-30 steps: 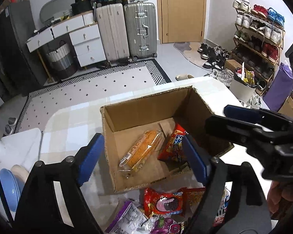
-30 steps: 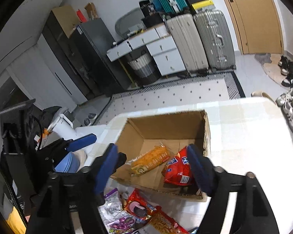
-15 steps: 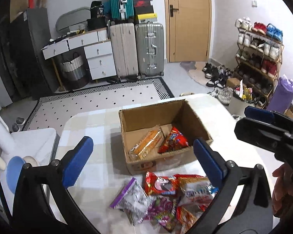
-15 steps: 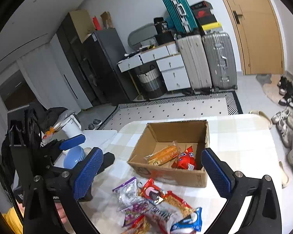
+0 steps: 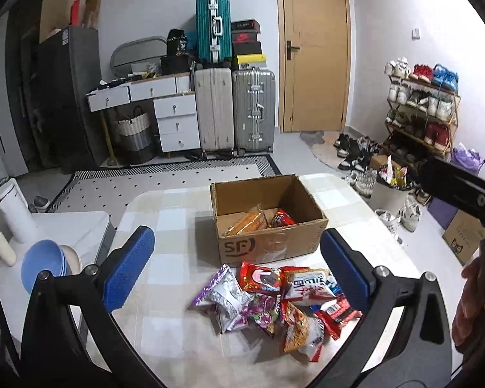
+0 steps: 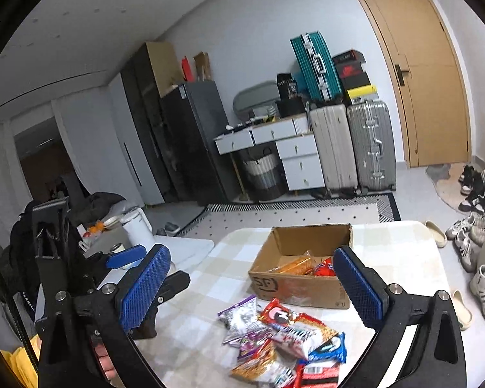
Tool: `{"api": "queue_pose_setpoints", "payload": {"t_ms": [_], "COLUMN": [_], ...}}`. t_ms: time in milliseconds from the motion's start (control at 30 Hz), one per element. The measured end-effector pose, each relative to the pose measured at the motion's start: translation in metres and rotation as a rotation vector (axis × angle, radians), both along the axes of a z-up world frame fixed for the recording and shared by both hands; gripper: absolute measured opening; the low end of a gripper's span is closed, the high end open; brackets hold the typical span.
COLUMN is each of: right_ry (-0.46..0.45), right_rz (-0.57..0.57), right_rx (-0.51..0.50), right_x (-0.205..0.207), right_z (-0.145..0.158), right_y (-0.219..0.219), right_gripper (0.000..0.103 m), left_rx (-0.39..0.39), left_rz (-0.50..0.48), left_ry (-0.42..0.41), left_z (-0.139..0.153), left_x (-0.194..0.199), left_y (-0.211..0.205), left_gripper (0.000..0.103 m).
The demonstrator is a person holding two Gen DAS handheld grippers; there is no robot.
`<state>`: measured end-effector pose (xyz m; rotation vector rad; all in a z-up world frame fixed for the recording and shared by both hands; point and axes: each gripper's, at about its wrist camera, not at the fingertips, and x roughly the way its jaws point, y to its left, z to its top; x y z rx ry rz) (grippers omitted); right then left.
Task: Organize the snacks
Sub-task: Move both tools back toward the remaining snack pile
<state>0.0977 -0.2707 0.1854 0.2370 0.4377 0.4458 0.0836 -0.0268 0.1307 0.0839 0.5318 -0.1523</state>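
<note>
An open cardboard box (image 5: 284, 247) (image 6: 294, 287) stands on the checked table (image 5: 165, 213). An orange snack pack (image 5: 247, 221) and a red pack (image 5: 283, 218) lie inside it. A loose pile of snack packs (image 5: 274, 300) (image 6: 281, 339) lies on the table in front of the box. My left gripper (image 5: 236, 268) is open and empty, above and in front of the pile. My right gripper (image 6: 252, 287) is open and empty, also above the pile. The left gripper also shows in the right wrist view (image 6: 126, 257).
A white side table with blue bowls (image 5: 45, 265) and a white bottle (image 5: 13, 210) stands left of the table. Suitcases (image 5: 236, 110), a drawer unit and a door stand at the back. A shoe rack (image 5: 420, 113) and shoes line the right side.
Both grippers have pulled back and up from over the box. The box now looks smaller and the snack pile in front of it has come into full view.
</note>
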Motion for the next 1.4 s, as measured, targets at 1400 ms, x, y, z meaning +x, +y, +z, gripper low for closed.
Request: {"api": "queue_pose_setpoints", "payload": {"t_ms": [1400], "right_ry": [0.179], "right_rz": [-0.125], "right_rx": [-0.03], "right_x": [-0.082], "right_z": [-0.173], "right_y": [-0.034], "right_gripper": [0.102], "left_rx": [-0.17], "left_rz": [-0.087], "left_ry": [0.368], "left_z": [-0.228], "left_x": [0.012], "left_y": [-0.044], "left_gripper": [0.102]}}
